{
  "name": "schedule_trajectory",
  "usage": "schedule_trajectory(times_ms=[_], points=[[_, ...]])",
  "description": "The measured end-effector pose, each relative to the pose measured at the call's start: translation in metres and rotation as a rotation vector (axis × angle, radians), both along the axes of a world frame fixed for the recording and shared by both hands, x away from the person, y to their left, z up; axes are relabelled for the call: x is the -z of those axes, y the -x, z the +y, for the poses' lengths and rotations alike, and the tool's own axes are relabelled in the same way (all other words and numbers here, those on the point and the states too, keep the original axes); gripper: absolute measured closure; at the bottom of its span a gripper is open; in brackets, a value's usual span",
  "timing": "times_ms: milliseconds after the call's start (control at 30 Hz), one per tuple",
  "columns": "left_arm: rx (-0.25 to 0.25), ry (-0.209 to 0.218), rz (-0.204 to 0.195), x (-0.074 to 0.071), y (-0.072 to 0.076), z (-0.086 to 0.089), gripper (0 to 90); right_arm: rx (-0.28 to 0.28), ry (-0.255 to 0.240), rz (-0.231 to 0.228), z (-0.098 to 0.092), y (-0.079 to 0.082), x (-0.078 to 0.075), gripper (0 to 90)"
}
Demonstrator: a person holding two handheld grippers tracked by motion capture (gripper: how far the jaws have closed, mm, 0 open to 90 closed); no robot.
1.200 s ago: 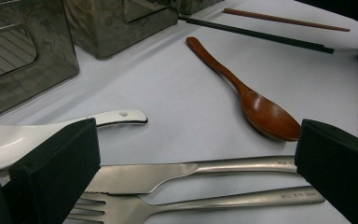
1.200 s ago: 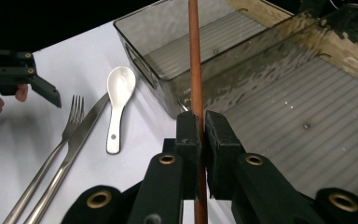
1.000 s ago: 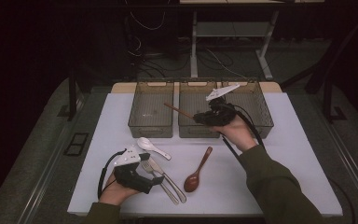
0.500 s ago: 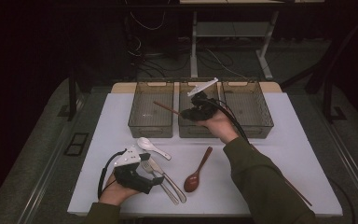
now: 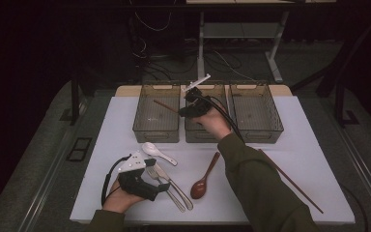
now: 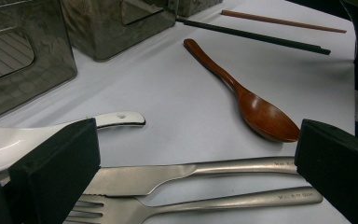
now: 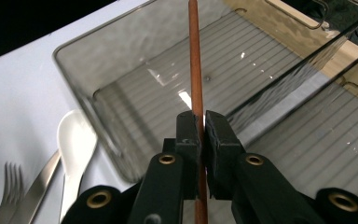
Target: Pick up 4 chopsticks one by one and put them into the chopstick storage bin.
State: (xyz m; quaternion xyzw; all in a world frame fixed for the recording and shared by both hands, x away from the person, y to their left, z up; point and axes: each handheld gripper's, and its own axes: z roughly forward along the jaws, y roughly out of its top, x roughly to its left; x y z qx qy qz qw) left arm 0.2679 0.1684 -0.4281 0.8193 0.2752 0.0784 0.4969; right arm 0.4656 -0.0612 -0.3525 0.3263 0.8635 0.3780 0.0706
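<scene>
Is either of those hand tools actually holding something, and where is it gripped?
The right tool pinches a wooden chopstick on its shaft, above the left bin. The left tool stands open, holding nothing.

the high view is dim: the white desk (image 5: 299,145) is the one lit patch and the upper frame falls to near black. glare streaks the clear bin (image 7: 135,88) floor in the right gripper view. the black fingers (image 6: 56,172) at the lower edges are soft, and the steel knife (image 6: 191,170) glints.
</scene>
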Motion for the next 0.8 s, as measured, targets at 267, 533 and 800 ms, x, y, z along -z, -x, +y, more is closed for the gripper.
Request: schedule_trajectory(times_ms=[267, 533, 800], points=[[-0.003, -0.003, -0.004, 0.0, 0.0, -0.001, 0.0, 0.03, 0.018, 0.017, 0.025, -0.017, 0.005, 84.4], [-0.001, -0.005, -0.002, -0.001, 0.001, -0.001, 0.0, 0.06, 0.058, 0.022, 0.052, -0.03, 0.008, 84.4], [0.004, 0.001, -0.005, -0.001, 0.001, -0.001, 0.0, 0.079, 0.103, 0.032, 0.072, -0.043, 0.012, 84.4]])
